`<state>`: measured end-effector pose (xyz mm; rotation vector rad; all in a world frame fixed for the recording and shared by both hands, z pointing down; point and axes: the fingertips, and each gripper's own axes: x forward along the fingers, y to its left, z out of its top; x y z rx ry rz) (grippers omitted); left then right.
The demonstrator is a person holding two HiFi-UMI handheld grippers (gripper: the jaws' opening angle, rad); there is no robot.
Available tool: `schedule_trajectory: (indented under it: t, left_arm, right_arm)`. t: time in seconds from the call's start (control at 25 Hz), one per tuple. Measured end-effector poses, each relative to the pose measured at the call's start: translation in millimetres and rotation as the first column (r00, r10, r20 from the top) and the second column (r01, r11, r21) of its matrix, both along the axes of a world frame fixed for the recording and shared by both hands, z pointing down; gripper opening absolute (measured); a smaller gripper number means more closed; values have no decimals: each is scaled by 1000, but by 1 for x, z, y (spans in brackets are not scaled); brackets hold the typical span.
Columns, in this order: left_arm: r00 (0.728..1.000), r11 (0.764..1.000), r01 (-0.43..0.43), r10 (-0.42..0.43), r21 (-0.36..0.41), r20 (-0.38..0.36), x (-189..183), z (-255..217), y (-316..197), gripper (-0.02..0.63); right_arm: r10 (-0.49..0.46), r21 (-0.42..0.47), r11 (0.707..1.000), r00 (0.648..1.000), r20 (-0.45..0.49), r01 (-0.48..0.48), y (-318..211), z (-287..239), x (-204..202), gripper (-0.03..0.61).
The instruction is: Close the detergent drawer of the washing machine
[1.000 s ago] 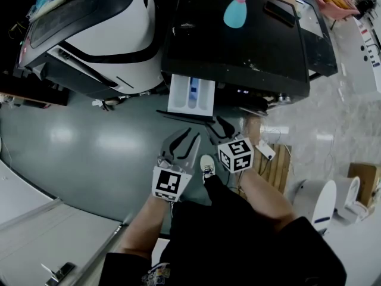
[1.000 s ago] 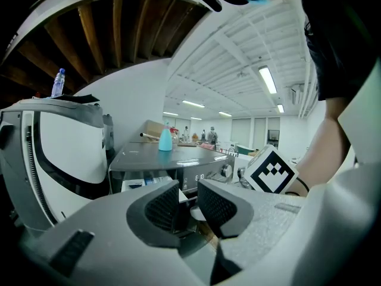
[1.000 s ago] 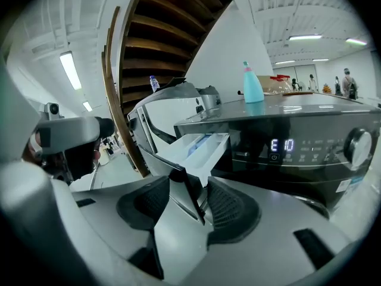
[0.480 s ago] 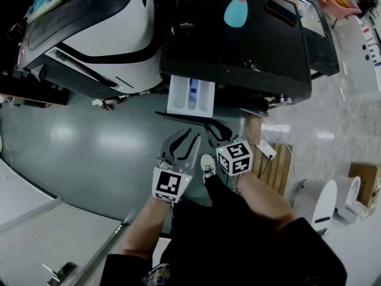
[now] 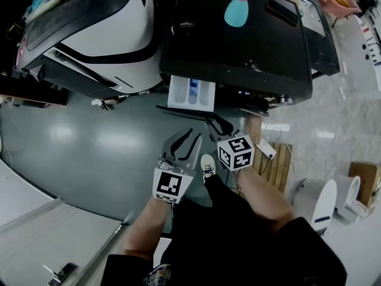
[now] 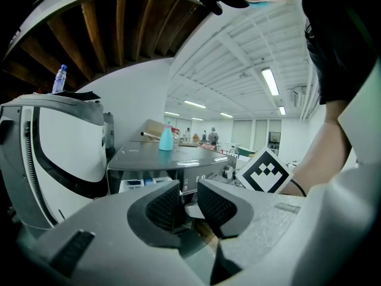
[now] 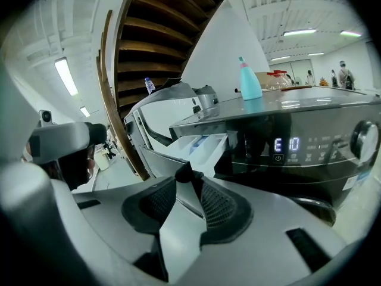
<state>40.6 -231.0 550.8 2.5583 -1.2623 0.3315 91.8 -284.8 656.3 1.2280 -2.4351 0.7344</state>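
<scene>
The white detergent drawer (image 5: 190,94) stands pulled out from the front of the dark washing machine (image 5: 238,40); it also shows in the right gripper view (image 7: 199,148). My right gripper (image 5: 219,126) hovers just short of the machine's front, right of the drawer. Its jaws have just been closing, a narrow gap remains and nothing is between them (image 7: 187,198). My left gripper (image 5: 186,140) hangs lower, below the drawer and apart from it, jaws open and empty (image 6: 189,204).
A light blue bottle (image 5: 236,8) and a dark flat device (image 5: 280,12) lie on the machine's top. A large white machine (image 5: 101,22) stands at the left. A wooden pallet (image 5: 274,165) lies at the right, and the person's shoe (image 5: 207,165) is on the grey floor.
The right gripper's jaws have drawn closer together. Both hands and the drawer stay about where they were.
</scene>
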Motion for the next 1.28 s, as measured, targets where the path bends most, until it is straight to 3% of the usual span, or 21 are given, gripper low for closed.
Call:
schedule_trajectory:
  t: [0.8,1.28]
  left_arm:
    - [1000,1000,23,-23,-6,-22,-13,1,-19,84]
    - [999,1000,23,-24,-16,-21,-22,5,-28,84]
  right_arm:
    - [126,1,992,992,14,-126,-66,0,8,134]
    - [274,-33,962,961,39,-273,-89,2,13,146]
